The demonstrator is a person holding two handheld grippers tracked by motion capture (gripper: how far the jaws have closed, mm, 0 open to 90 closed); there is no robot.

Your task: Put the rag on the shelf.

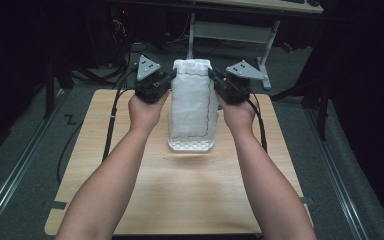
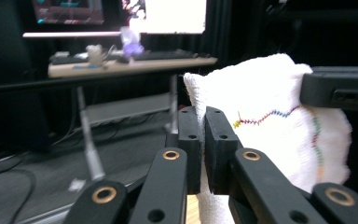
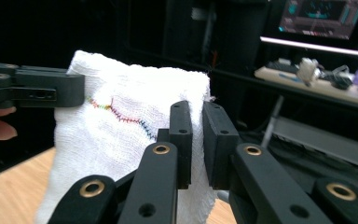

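A white gauze cloth with a thin multicoloured stitched line hangs upright over the wooden table, and its lower end rests on the tabletop. My left gripper is shut on the cloth's top left corner. My right gripper is shut on its top right corner. In the left gripper view the jaws pinch the edge of the cloth, with the other gripper across from them. The right gripper view has its jaws closed on the cloth, facing the other gripper.
Both forearms reach in from the table's near edge. Past the far edge, a desk on a metal frame stands on the dark floor. Cables trail off the table's left side. A lit monitor and clutter sit on that desk.
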